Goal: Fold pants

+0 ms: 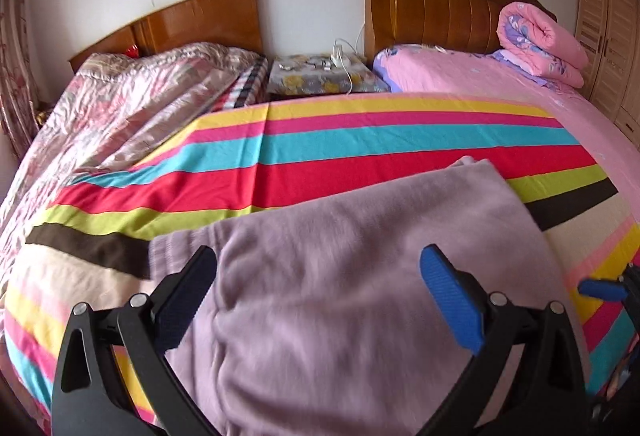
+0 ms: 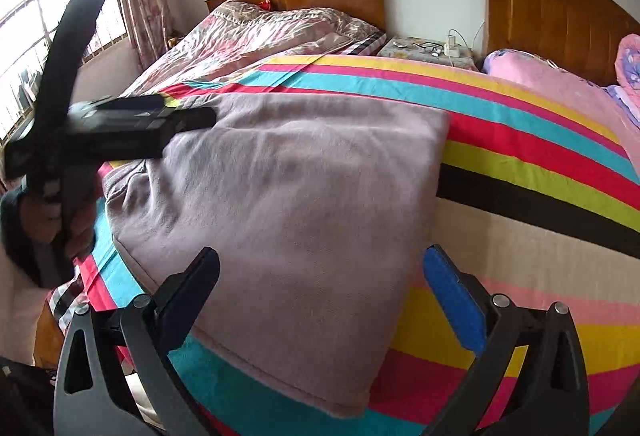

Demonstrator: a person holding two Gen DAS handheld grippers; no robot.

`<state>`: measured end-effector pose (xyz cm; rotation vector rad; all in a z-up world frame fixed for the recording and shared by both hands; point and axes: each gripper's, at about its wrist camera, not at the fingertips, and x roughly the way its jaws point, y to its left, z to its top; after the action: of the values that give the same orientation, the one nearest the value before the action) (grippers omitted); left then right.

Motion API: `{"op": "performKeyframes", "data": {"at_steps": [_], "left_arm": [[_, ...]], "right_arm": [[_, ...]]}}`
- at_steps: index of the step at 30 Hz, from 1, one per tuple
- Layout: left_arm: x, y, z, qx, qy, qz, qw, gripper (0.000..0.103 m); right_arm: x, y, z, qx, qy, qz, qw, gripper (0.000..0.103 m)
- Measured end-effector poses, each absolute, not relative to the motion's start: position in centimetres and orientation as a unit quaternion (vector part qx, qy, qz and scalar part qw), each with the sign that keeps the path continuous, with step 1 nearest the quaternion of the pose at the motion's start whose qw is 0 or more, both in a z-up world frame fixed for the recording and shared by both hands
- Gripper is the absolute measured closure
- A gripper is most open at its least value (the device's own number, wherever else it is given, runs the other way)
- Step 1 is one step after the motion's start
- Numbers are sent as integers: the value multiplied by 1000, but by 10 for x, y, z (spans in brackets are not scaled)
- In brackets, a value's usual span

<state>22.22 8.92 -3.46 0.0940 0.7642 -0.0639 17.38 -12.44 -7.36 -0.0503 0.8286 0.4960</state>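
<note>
Right wrist view: pants lay folded, soft fleece – likely limp; grab near corner. Both grippers spread, empty.

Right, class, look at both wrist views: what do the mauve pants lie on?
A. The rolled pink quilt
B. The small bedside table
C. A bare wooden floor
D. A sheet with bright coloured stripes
D: the mauve pants lie folded flat on the striped sheet, whose red, turquoise, yellow and black bands show on every side of them, while the left gripper and right gripper both hang open above the cloth.
</note>
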Motion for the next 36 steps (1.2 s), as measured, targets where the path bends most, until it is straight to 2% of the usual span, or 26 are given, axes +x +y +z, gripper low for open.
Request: {"op": "performKeyframes", "data": {"at_steps": [3, 7, 11, 18, 23, 26, 29, 32, 36], "left_arm": [[194, 89, -40, 58, 391, -31, 918, 1], [175, 101, -78, 62, 442, -10, 895, 1], [152, 106, -86, 83, 413, -18, 907, 1], [139, 110, -86, 76, 407, -19, 910, 1], [136, 109, -86, 78, 401, -17, 913, 1], [131, 108, -82, 79, 403, 1, 912, 1], [105, 111, -61, 38, 379, 28, 924, 1], [59, 114, -27, -18, 295, 9, 955, 1], [6, 102, 5, -20, 210, 26, 977, 1]], "right_arm": [[180, -122, -89, -25, 426, 218, 878, 4], [181, -132, -98, 17, 441, 223, 869, 4], [176, -135, -96, 8, 441, 224, 869, 4], [174, -148, -109, 57, 453, 237, 858, 4], [160, -150, -101, 44, 447, 221, 865, 4], [131, -159, -88, 29, 419, 215, 882, 4], [83, -171, -71, 33, 352, 215, 910, 4], [32, -186, -58, 37, 285, 203, 936, 4], [-12, -202, -38, 49, 228, 183, 955, 4]]}}
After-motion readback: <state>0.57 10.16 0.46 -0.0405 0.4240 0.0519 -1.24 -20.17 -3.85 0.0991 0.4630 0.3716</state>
